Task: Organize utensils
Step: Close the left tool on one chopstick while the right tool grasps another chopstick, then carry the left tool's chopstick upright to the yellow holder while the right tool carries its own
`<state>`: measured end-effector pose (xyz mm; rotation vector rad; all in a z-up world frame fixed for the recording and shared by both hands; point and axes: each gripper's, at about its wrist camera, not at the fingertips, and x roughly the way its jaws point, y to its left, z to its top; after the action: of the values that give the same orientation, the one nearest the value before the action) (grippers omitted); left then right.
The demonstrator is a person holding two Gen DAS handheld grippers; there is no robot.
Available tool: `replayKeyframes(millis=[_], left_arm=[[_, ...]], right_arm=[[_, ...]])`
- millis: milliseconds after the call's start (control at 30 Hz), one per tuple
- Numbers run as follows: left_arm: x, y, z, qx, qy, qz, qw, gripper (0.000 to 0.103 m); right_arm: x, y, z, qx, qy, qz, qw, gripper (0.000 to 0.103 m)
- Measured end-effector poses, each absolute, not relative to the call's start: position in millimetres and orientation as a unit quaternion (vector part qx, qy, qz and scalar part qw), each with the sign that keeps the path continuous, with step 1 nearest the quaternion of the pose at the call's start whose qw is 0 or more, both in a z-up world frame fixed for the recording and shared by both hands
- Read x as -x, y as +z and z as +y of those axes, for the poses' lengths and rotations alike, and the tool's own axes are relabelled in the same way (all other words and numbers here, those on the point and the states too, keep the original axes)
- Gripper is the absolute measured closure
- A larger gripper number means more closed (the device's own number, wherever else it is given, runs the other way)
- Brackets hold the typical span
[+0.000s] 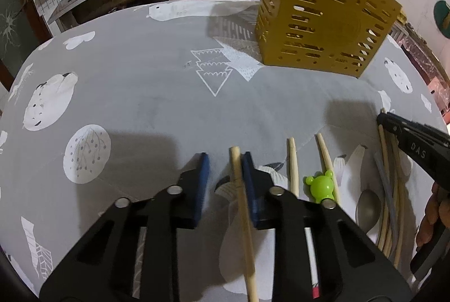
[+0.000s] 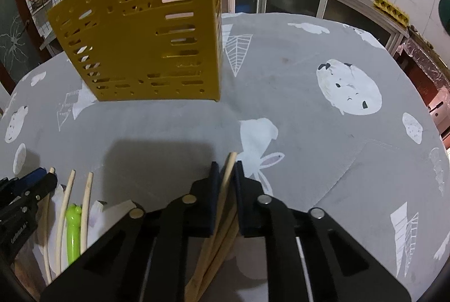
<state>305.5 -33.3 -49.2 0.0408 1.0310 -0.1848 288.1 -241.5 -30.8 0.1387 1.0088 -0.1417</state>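
My left gripper (image 1: 223,158) hangs low over the bench (image 1: 140,82) with its fingers (image 1: 203,169) spread apart; one wooden chopstick (image 1: 242,206) lies between them, close against the right-hand pad, its long axis running straight along the fingers and away from me. I judge it not yet grasped, since the gap on the other side is wide.

My right gripper (image 2: 225,169) is clenched on a bundle of wooden chopsticks (image 2: 222,206), their tips poking out just past the pads and their shafts trailing back under the camera.

The yellow slotted utensil holder (image 2: 146,35) stands upright on the bench ahead, up and to the left of the right fingers (image 2: 214,181), and well apart from both hands. The right hand is the loaded one, so I think the next move turns on lifting those tips and tipping them down into the holder's open top; I can't see inside it from either view.

Between the two grippers lie two more chopsticks (image 1: 294,167) flanking a green frog-shaped piece (image 1: 322,185), and a metal spoon (image 1: 368,207) lies further right.
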Motion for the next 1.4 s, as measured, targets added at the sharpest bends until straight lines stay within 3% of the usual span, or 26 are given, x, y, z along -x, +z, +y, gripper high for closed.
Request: replayKeyframes(millis=[200, 567, 900, 1400], left_arm=[[-306.4, -48.3, -31.5, -0.007, -0.090, 0.493, 0.865, 0.097], [-287.5, -19.4, -27.1, 0.013, -0.093, 0.453, 0.887, 0.098], [-255.5, 35.9, -19.7, 0.018, -0.102, 0.354, 0.930, 0.098], [-220.2, 75.8, -24.8, -0.005, -0.096, 0.241, 0.966, 0.098]], right_arm=[[-279.0, -22.3, -244.4, -0.090, -0.065, 0.470, 0.876, 0.097], [-255.5, 9.5, -249.1, -0.107, -0.050, 0.410, 0.904, 0.097], [-232.7, 49.5, -251.0, -0.089, -0.056, 0.327, 0.939, 0.097], [-191.9, 91.9, -251.6, -0.062, -0.074, 0.206, 0.974, 0.097]])
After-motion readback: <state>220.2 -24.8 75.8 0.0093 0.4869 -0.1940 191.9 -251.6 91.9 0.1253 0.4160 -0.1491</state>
